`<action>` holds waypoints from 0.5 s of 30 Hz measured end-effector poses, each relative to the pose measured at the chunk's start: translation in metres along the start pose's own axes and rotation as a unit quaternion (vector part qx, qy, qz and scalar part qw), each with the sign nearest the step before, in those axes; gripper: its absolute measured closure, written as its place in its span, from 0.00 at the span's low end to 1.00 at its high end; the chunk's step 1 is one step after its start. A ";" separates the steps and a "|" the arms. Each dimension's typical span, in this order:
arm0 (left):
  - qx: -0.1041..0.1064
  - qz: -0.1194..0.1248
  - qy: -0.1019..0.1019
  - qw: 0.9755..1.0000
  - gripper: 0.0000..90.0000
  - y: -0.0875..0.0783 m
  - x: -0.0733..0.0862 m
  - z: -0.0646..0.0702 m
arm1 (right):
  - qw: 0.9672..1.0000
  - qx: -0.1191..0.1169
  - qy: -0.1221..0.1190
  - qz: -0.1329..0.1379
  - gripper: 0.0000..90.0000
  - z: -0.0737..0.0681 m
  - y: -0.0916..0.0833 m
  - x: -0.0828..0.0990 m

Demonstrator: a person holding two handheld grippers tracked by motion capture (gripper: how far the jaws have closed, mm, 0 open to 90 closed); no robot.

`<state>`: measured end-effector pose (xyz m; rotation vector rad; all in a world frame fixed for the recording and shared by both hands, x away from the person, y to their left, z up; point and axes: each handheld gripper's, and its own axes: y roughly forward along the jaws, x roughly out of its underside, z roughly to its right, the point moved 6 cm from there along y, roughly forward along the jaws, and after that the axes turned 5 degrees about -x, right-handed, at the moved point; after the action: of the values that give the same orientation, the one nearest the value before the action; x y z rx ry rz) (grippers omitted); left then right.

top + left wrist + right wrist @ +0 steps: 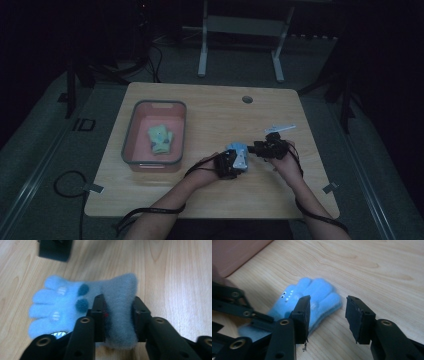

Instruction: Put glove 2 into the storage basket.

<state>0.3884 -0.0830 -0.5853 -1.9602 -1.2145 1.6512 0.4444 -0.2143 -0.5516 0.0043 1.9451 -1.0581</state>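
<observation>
While the left gripper (117, 315) squeezed the grey cuff of the blue glove (82, 307) on the table (210, 107), the right gripper (327, 317) waited with its jaws apart beside the glove's fingertips. Far off at ten o'clock, a green glove (160, 139) already lay in the pink tub (131, 135). I think the blue one goes there next.

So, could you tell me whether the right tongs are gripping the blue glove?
No, the right tongs stand open with bare table between them, the glove beside one jaw.
</observation>
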 end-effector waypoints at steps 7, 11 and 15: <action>0.024 0.007 -0.006 1.000 0.83 0.000 0.004 -0.003 | 0.999 0.000 0.045 -0.004 0.53 0.008 0.018 0.002; 0.025 0.003 0.007 1.000 0.83 0.001 0.004 -0.003 | 0.998 0.001 0.054 -0.015 0.52 0.007 0.032 0.007; 0.029 0.006 0.011 1.000 0.83 0.001 0.006 -0.004 | 0.998 -0.002 0.055 -0.022 0.51 0.002 0.039 0.010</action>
<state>0.3923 -0.0785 -0.5890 -1.9494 -1.1365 1.6488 0.4549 -0.1948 -0.5857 0.0180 2.0547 -1.1031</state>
